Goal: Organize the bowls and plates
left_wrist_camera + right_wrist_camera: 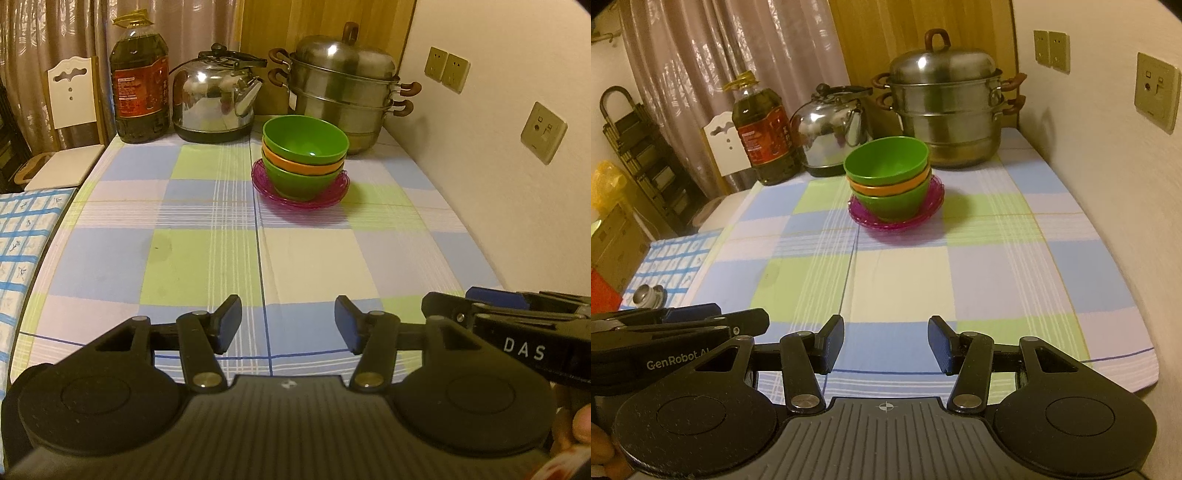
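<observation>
Finishing the step in hand, as far as these views allow a judgement, means you are confirming the stack and keeping both tools clear of it: the three nested bowls point(306, 155), green over orange over green, are sitting inside the pink plates point(300, 188) toward the far side of the checked tablecloth point(207, 258), in front of the steel steamer pot point(343, 88) and to the right of the kettle point(216, 99) and the oil bottle point(139, 81). You are holding the left gripper point(288, 325) with its jaws parted and nothing between them, and the right gripper point(886, 345) likewise parted and empty; the two tools are hovering side by side over the near edge of the table. The stack is lying well apart from both, straight ahead and slightly right of centre for the left tool, roughly centred for the right tool. If you are judging the stack as leaning, you are approaching slowly from the near side, pressing on the plate rim rather than the top bowl, since light plastic bowls are likely sliding easily
</observation>
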Motion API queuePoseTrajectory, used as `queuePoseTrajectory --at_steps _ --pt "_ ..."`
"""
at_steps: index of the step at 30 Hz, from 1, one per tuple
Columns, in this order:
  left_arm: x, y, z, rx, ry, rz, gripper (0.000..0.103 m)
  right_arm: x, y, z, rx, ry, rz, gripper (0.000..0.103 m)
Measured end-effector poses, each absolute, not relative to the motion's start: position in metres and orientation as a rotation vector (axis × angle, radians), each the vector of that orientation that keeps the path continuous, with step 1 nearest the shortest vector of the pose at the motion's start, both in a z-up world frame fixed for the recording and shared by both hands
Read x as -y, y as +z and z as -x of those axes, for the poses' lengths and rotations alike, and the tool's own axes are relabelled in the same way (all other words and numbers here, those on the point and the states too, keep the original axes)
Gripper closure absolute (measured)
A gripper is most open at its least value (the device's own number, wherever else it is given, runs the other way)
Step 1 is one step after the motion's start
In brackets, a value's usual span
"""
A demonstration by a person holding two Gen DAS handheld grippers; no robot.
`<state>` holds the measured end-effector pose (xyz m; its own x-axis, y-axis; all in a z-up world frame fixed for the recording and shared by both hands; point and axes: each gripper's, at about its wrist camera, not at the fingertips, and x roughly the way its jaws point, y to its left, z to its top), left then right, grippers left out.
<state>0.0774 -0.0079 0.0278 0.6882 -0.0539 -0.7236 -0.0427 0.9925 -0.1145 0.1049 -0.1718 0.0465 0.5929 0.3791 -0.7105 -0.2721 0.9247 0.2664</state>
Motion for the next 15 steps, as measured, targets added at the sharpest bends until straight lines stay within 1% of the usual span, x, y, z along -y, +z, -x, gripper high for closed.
queuePoseTrajectory --at_steps 15 --pt "0.0070 0.0275 -0.0762 -0.806 -0.006 0.126 0.050 0.1723 0.0455 -0.1038 -0.854 0.376 -0.138 0.052"
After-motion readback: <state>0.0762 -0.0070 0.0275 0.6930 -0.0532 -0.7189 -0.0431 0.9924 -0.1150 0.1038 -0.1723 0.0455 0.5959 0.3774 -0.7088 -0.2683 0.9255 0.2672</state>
